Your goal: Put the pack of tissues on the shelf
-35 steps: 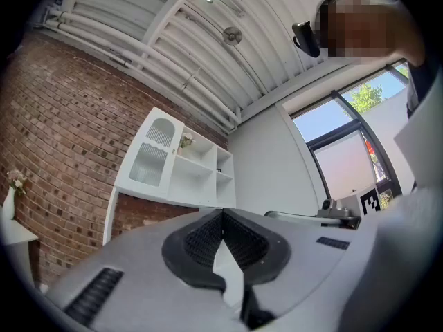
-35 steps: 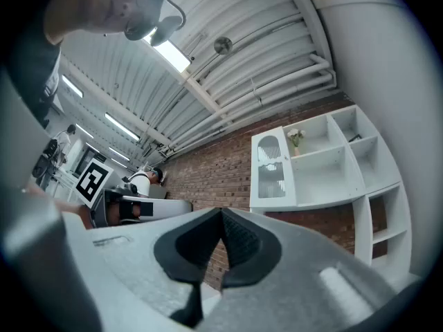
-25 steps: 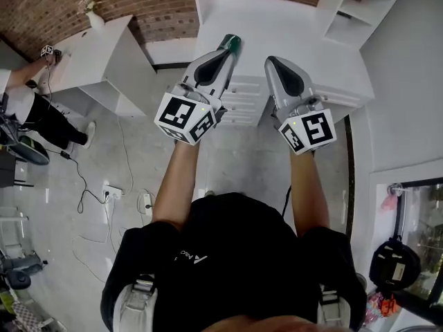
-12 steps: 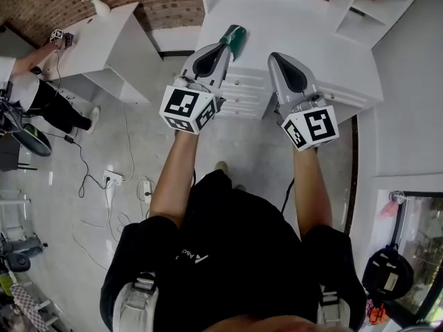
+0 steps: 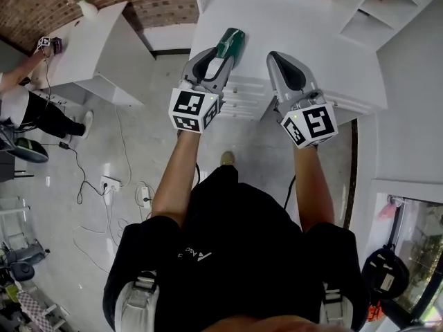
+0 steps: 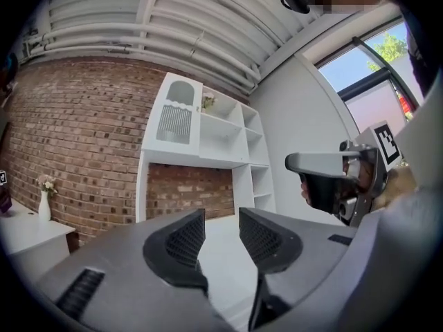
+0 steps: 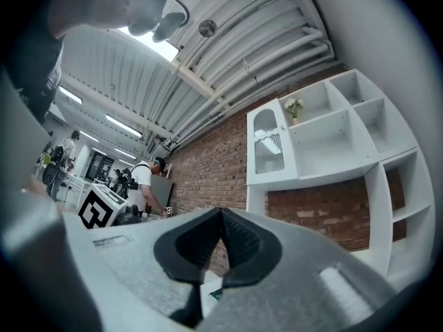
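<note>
The green pack of tissues (image 5: 230,45) lies on the white cabinet top (image 5: 304,26), right at the tip of my left gripper (image 5: 219,58). The left gripper's jaws are opening. In the left gripper view a clear gap shows at the left gripper (image 6: 221,230), with nothing between the pads. To the right of the pack, my right gripper (image 5: 278,59) hovers over the cabinet's front edge. Seen in its own view, the right gripper (image 7: 223,235) is shut and empty, with a sliver of green below it. The white shelf unit (image 6: 208,133) stands against the brick wall.
White drawers (image 5: 242,101) face me below the cabinet top. A separate white desk with a vase (image 5: 86,7) stands at the left, with a person (image 5: 24,102) beside it. Cables and a power strip (image 5: 111,189) lie on the floor. Open shelf cubbies (image 5: 363,26) sit at the upper right.
More of the green pack now shows beyond the left gripper's tip than a second ago. Both grippers stay side by side over the cabinet's front edge.
</note>
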A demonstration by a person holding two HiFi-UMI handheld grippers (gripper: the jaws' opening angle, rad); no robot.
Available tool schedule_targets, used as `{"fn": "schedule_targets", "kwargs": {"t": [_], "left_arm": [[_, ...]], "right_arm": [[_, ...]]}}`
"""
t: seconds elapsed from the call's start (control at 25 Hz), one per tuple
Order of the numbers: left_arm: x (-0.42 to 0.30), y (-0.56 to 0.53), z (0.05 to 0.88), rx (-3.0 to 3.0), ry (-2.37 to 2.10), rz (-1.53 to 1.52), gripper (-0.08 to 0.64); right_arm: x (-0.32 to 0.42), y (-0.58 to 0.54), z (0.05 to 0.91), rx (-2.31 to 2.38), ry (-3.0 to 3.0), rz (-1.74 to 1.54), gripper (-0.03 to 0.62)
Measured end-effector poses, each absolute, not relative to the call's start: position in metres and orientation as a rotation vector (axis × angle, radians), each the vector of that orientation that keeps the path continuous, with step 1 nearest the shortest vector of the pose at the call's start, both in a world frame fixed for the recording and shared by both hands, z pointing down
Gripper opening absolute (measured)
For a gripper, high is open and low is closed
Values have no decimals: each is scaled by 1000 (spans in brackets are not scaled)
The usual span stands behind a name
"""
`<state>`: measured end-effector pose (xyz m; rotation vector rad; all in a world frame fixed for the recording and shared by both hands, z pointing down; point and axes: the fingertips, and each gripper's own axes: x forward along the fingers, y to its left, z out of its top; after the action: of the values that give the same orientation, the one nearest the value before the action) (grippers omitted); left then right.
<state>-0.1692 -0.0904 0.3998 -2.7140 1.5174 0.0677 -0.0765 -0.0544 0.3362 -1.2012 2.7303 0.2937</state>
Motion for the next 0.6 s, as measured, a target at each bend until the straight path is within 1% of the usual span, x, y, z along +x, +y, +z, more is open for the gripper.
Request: {"fn": "schedule_targets", "kwargs": {"t": [0.12, 0.24, 0.44, 0.6], "left_arm": [[-175, -123, 426, -2736, 1529, 3, 180], [-178, -153, 454, -2765, 1538, -80, 233], [-177, -195, 497, -2816, 1536, -239, 358], [-176, -224, 526, -2856, 1548, -332, 403]], "right_arm": [[-87, -88, 346, -1213, 2745, 289, 2], [-96, -117, 356, -1228, 2759, 284, 2], [-103, -153, 373, -1260, 2768, 250, 2], [-104, -173, 379, -1278, 2777, 249, 2]]}}
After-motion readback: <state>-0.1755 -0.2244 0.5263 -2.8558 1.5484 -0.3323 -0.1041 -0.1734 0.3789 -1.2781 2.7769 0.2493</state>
